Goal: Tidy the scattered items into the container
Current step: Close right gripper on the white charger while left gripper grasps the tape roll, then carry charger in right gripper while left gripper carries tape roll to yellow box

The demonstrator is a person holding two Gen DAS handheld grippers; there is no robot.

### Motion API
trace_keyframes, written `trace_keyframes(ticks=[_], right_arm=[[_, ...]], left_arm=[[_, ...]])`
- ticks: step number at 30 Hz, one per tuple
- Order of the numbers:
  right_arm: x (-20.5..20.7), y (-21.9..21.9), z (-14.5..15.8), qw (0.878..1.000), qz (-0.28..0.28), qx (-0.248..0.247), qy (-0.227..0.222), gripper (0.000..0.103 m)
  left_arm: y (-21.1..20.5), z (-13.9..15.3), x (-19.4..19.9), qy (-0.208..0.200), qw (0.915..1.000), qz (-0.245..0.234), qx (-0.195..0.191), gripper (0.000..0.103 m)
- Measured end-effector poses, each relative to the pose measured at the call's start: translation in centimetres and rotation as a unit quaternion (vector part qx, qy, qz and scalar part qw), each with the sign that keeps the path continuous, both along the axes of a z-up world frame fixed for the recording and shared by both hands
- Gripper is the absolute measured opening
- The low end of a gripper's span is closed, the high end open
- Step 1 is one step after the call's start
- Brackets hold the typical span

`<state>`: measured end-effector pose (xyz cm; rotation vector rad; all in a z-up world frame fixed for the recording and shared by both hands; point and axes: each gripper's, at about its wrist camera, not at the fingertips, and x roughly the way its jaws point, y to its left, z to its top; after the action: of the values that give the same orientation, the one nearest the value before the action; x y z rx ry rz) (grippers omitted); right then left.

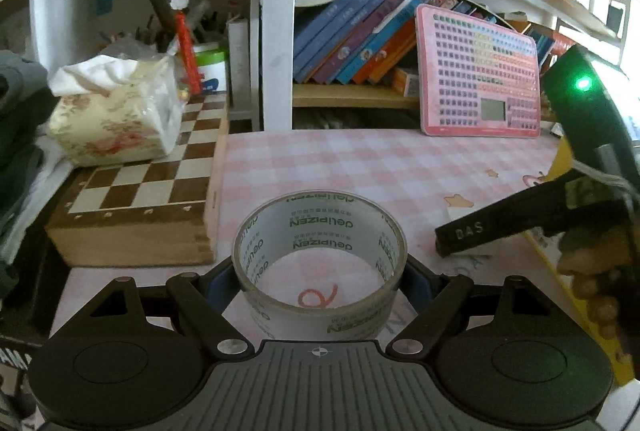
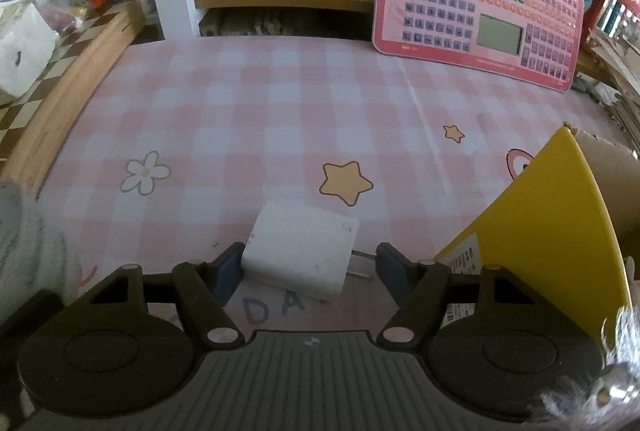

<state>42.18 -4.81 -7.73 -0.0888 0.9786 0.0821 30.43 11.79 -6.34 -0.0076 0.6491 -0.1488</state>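
My left gripper [image 1: 320, 281] is shut on a roll of clear tape [image 1: 320, 263], its blue pads pressing both sides of the roll just above the pink checked table [image 1: 340, 159]. My right gripper [image 2: 310, 267] is open around a white plug adapter [image 2: 298, 251] lying on the table; the left pad touches it, the right pad stands just off its metal prongs. A yellow-flapped cardboard box [image 2: 560, 231] stands right of the right gripper. The right gripper also shows in the left wrist view [image 1: 472, 235].
A wooden chessboard box [image 1: 144, 191] with a floral tissue pack [image 1: 116, 119] on it borders the table at the left. A pink keypad toy [image 1: 478, 75] leans against the bookshelf [image 1: 352, 31] at the back.
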Motion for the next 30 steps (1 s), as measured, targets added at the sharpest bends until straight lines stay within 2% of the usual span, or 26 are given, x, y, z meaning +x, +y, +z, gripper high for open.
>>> trace_keyframes(ticks=[9,20,30], right_arm=[[-1.6,0.3,1.3,0.998,0.032,0.057,0.02,0.068],[-7.4,0.1,5.7,0.99,0.1,0.094,-0.011,0.068],[-12.6,-0.9,7.9,0.986,0.116,0.114,-0.02,0.068]], left_arm=[[0.5,2.2,-2.5,-0.003,0.9999,0.011,-0.002,0.084],[1.5,5.1,-7.2,-0.009,0.9995,0.029,-0.009,0.084],[1.4,7.1,-11.8,-0.017,0.9994,0.027,-0.011,0.084]])
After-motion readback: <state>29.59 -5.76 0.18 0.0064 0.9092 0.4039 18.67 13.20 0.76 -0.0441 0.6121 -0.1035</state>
